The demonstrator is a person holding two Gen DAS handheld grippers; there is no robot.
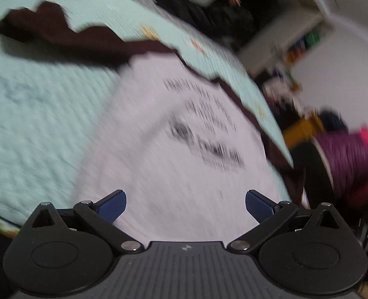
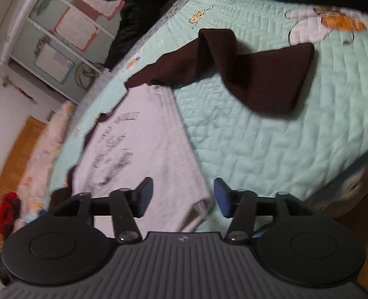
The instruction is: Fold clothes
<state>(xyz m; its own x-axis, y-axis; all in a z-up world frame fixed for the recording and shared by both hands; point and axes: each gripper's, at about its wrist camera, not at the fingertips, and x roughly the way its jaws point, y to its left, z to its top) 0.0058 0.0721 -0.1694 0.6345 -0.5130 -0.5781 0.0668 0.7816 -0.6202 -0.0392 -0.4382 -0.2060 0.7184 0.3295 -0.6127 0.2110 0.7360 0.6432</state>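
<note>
Left gripper: jaws stood wide apart, blue pads well separated, nothing clamped between them. It hung over the near part of the white garment; contact with the cloth could not be told because the left wrist view was heavily blurred.

Right gripper: jaws stood part open, with a clear gap between the blue pads. No cloth was pinched. The lower corner of the white garment lay in the gap and just under the left-hand finger; whether that finger touched the fabric could not be told.

White garment: lay spread flat on the mint-green quilted bedspread, near the bed's edge. Dark printed lettering faced up, illegible in both views. Along its far side a dark brown edge showed from under it.

Dark brown garment: lay rumpled on the bedspread beyond the white one, one part humped up in a fold, its near end touching the white garment's top corner. In the left wrist view the same brown cloth ran as a jagged band across the quilt.

Containers: a purple basket-like thing stood beside the bed with pink cloth on top; too blurred to tell more.

A person in dark clothing was at the far end of the bed
</note>
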